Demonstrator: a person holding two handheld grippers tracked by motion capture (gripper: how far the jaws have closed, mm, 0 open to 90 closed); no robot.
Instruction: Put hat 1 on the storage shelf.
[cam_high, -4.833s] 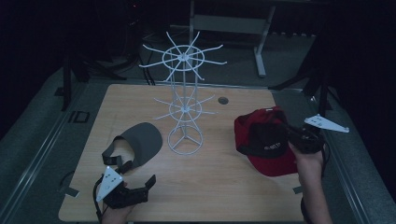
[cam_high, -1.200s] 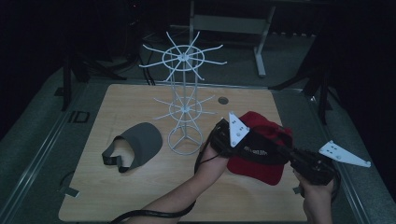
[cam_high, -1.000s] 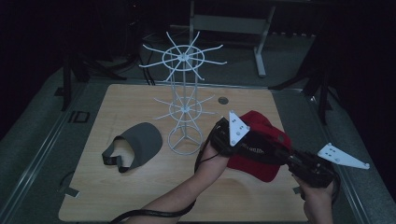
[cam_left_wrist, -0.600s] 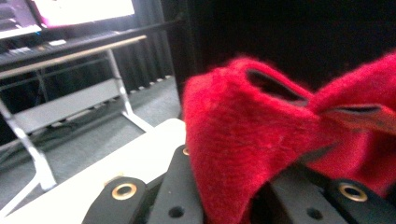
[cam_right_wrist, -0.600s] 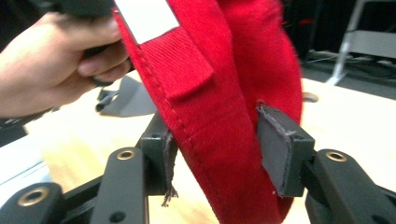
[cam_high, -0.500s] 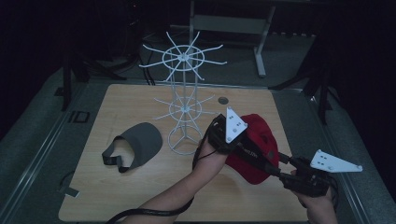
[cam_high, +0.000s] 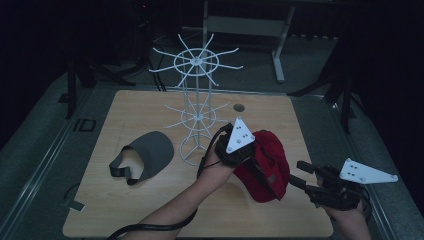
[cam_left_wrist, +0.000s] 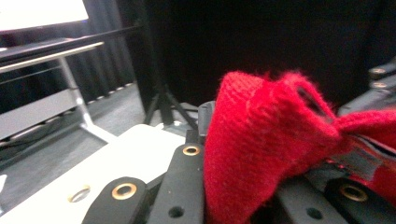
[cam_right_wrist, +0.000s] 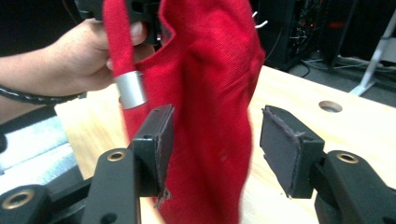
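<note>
Clamping the red cap (cam_high: 265, 165), the left hand-held gripper (cam_high: 250, 159) should hold steady until the open right hand-held gripper (cam_right_wrist: 212, 149), whose jaws have just been opening, closes squarely on the fabric hanging between its pads (cam_right_wrist: 161, 140).

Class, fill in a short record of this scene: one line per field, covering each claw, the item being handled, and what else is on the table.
Left claw: shut on the red cap, holding it up
Right claw: open, jaws just opened wider; cap hangs between the pads, right pad clear of it
Cap strap: red, with a silver tip
Grey visor: flat on the table, left of the rack
White wire rack: upright, nothing hanging on it
</note>
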